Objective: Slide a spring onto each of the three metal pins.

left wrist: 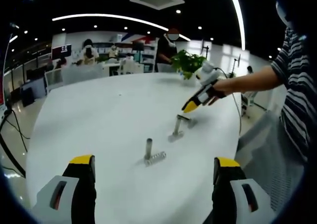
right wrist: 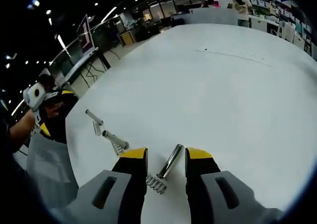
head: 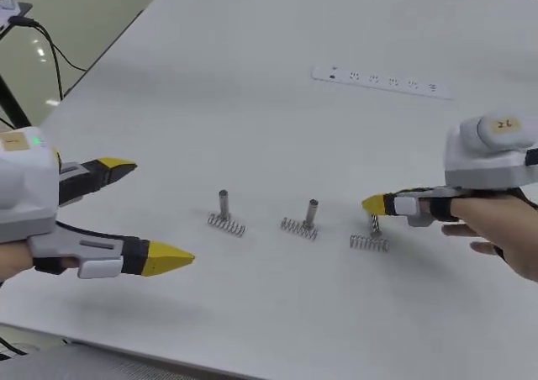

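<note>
The yellow-tipped right gripper (right wrist: 166, 154), narrowly open and empty, straddles the rightmost cylindrical steel pin (right wrist: 171, 162), apparently targeting the coiled wire spring (right wrist: 156, 183); the left gripper (head: 155, 212) idles wide open, empty.

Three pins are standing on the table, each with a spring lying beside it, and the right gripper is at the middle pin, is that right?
Not quite: the head view shows the right gripper at the right-end pin, not the middle pin. The rest holds: each pin stands with a spring lying beside it.
</note>
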{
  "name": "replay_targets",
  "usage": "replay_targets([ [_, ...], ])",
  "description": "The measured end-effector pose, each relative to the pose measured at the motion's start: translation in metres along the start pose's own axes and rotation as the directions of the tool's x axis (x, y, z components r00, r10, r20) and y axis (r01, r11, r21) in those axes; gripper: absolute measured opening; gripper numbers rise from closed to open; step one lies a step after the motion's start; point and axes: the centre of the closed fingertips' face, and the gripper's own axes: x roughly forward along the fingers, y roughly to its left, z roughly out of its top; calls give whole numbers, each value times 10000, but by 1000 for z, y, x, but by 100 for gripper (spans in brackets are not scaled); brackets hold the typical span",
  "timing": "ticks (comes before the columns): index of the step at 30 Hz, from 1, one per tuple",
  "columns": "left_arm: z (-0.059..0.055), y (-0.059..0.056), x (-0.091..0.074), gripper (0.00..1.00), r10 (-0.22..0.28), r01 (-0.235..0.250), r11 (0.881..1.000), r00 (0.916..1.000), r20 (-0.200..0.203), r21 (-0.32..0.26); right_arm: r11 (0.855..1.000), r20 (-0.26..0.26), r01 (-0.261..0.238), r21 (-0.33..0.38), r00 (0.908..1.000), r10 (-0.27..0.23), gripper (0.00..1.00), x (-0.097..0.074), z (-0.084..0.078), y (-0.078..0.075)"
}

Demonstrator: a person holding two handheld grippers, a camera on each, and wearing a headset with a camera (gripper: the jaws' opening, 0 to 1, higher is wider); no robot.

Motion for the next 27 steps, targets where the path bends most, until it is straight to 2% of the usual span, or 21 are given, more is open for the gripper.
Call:
replay_targets([
  [7,-2,0,-1,96,18,-18,10000,10000,-49,-9,9980,-589,446,447,9974,-419,21,13,-7,-11],
  [15,-4,0,-1,96,11,-11,10000,9999,-132,-10,9945,-1017,716,760,9928,-637,19,24,-11,-14],
  [16,-5,1,-1,96,23,-23,10000,9999,-155,0,9938,-1174,897,661,9897,-815,17,23,-14,-15],
  [17,-5,1,-2,96,30,-30,10000,9999,-152,-9,9927,-1108,980,700,9898,-899,16,25,-13,-16],
  [20,-5,2,-2,96,72,-73,10000,9999,-133,-51,9934,-1152,974,612,9893,-899,14,26,-13,-16],
  [25,-6,4,-3,96,111,-112,9999,9999,-126,-85,9927,-1302,1192,-175,9841,-1204,9,26,-15,-17],
  [27,-7,3,-2,96,82,-83,9999,9998,-190,-70,9929,-1286,1179,-134,9846,-1186,8,29,-14,-16],
])
